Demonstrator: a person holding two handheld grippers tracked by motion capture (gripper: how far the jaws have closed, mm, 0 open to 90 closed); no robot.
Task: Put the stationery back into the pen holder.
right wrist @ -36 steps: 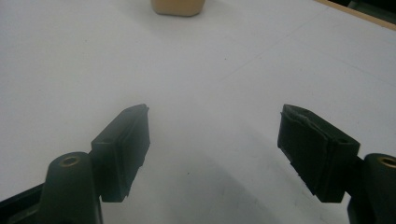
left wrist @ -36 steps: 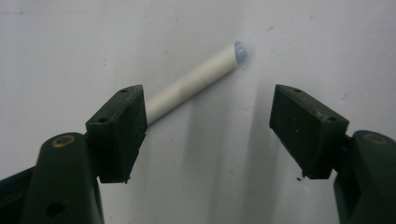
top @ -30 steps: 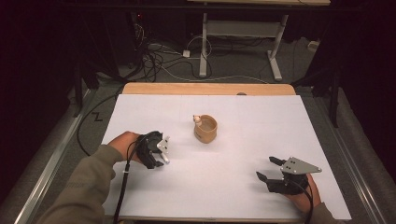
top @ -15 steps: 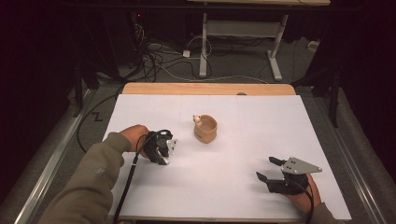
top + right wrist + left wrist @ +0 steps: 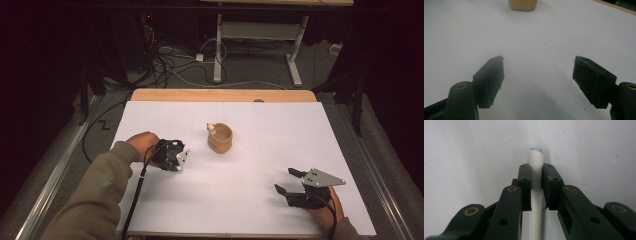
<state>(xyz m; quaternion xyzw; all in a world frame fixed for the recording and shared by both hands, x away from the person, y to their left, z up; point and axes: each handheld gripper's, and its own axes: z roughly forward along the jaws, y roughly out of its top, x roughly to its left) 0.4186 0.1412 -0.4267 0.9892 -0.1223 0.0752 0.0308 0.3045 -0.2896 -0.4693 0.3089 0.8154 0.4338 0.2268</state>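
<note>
Closing jaws are the main change since the earlier high views: the left gripper point(image 5: 536, 173) has just been shutting, and its two black pads now pinch a slim white stick-like piece point(image 5: 535, 167) that runs up between them in the left gripper view, its pale blue tip poking out past the pads over the white sheet. Compared with a second ago, that hand has also crept a little toward the centre of the table. From above, the left gripper point(image 5: 172, 156) lies low on the white table cover point(image 5: 260, 190), at about 8 o'clock from the wooden cup point(image 5: 220, 138), near it but apart. A small light figure sits on the cup's rim at 10 o'clock. Further out, at 5 o'clock from the cup and well apart, the right gripper point(image 5: 288, 181) rests unmoved with jaws spread wide and nothing between them. By my reading, the pick-up grip is made; lifting the piece, perhaps toward the cup, comes next.
</note>
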